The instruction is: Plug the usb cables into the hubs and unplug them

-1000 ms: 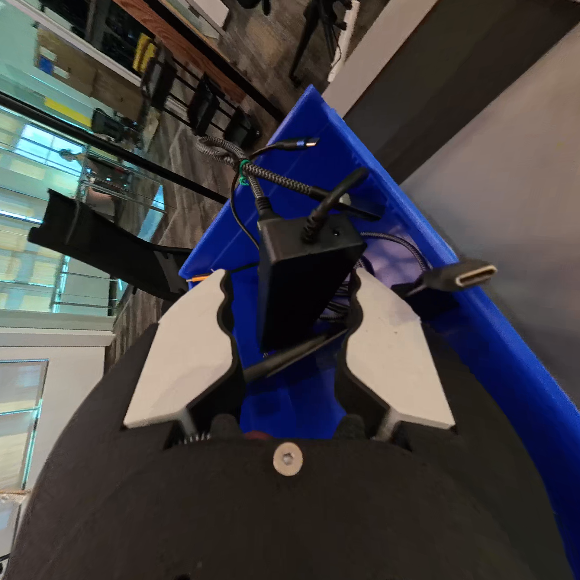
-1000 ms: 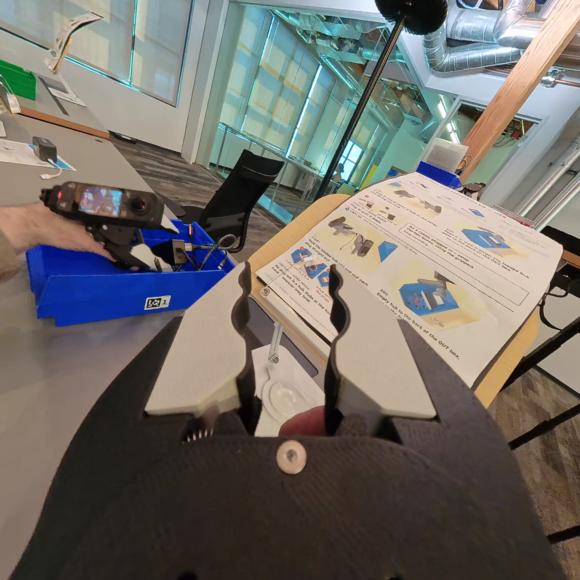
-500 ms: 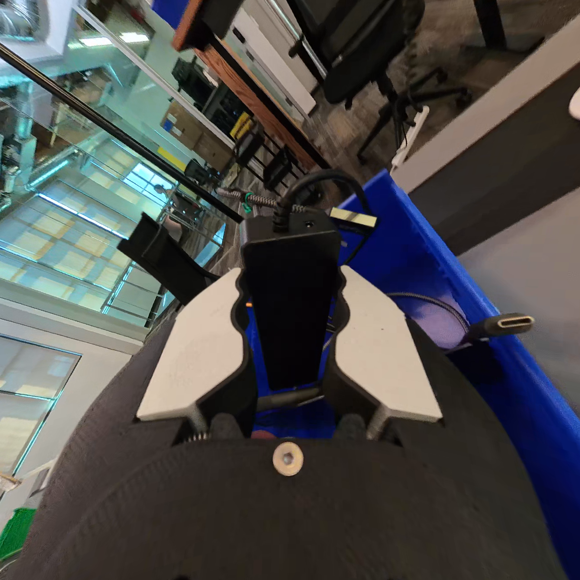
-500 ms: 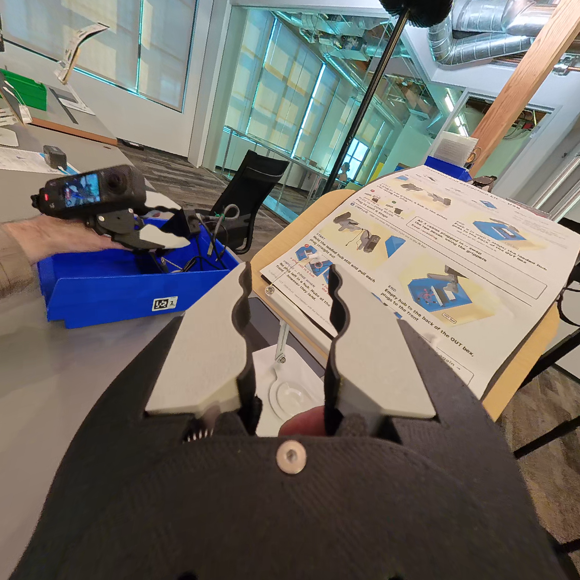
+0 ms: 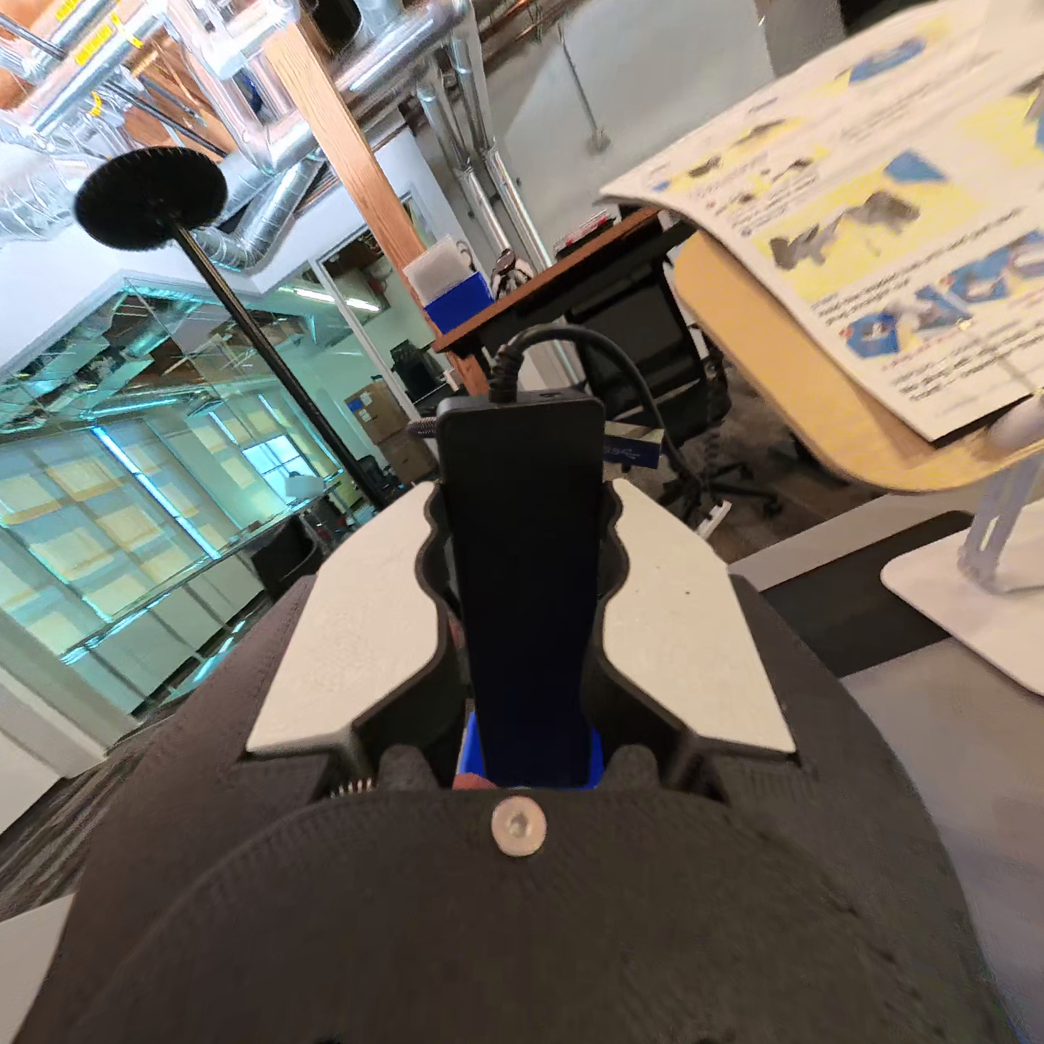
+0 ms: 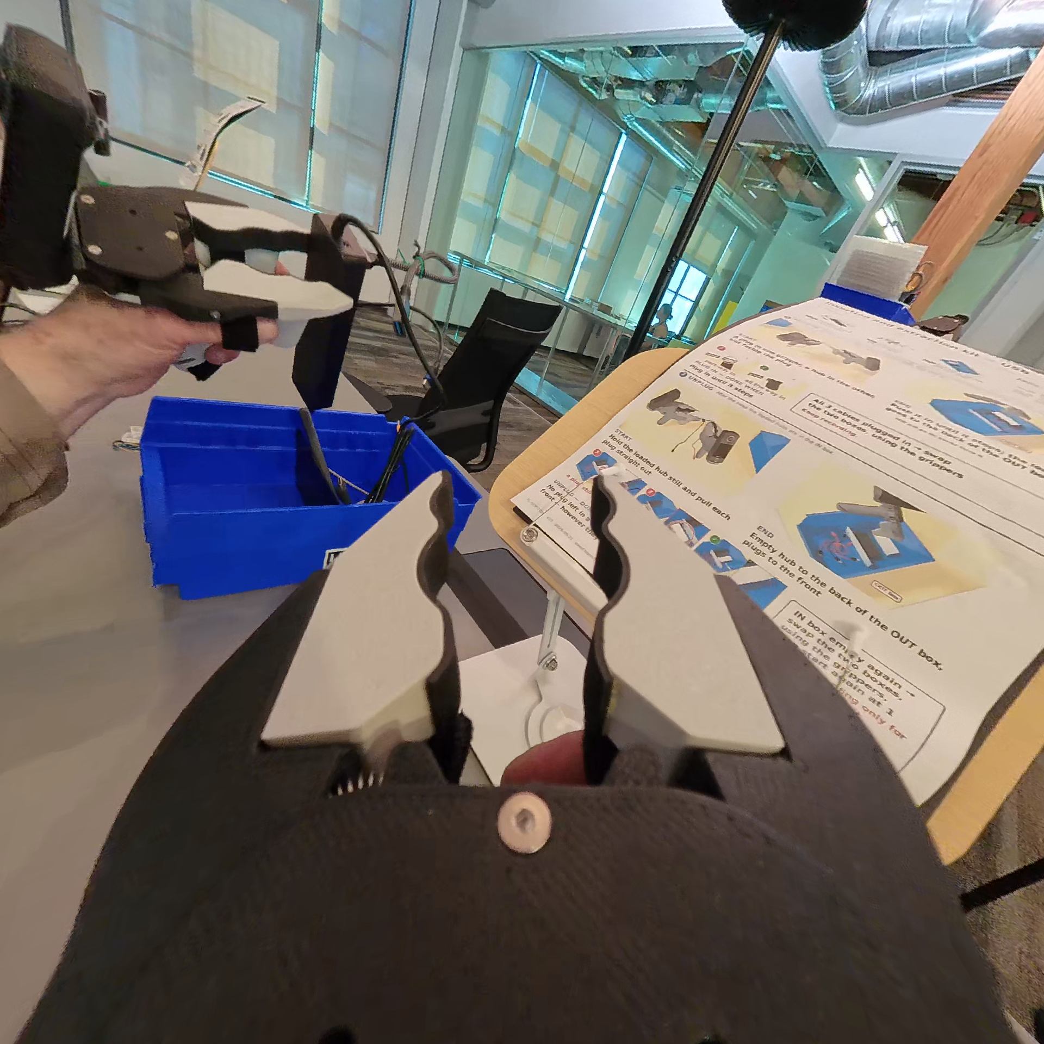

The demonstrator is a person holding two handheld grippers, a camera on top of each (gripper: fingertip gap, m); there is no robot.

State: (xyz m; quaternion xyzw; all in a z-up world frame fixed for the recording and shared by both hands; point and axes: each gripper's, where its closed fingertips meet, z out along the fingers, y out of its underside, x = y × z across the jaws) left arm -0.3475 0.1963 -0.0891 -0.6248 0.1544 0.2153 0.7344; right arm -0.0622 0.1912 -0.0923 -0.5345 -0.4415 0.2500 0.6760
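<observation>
Left gripper [image 5: 522, 542]: you had it clamped on the black hub [image 5: 520, 536], raised above the blue bin [image 6: 237, 497].
Right gripper [image 6: 522, 508]: parted, empty.
Cables [image 6: 395, 350]: trailed into bin.
Advice: you needed a steady hub, pulling plugs straight out.

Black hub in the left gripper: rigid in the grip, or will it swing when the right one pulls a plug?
The hub looks like a stiff slab, clamped by the left gripper along its sides, so it probably won't flex. It sticks out well past the fingertips, so a sideways pull could lever it. Its cables hang slack into the blue bin, likely adding drag.
</observation>
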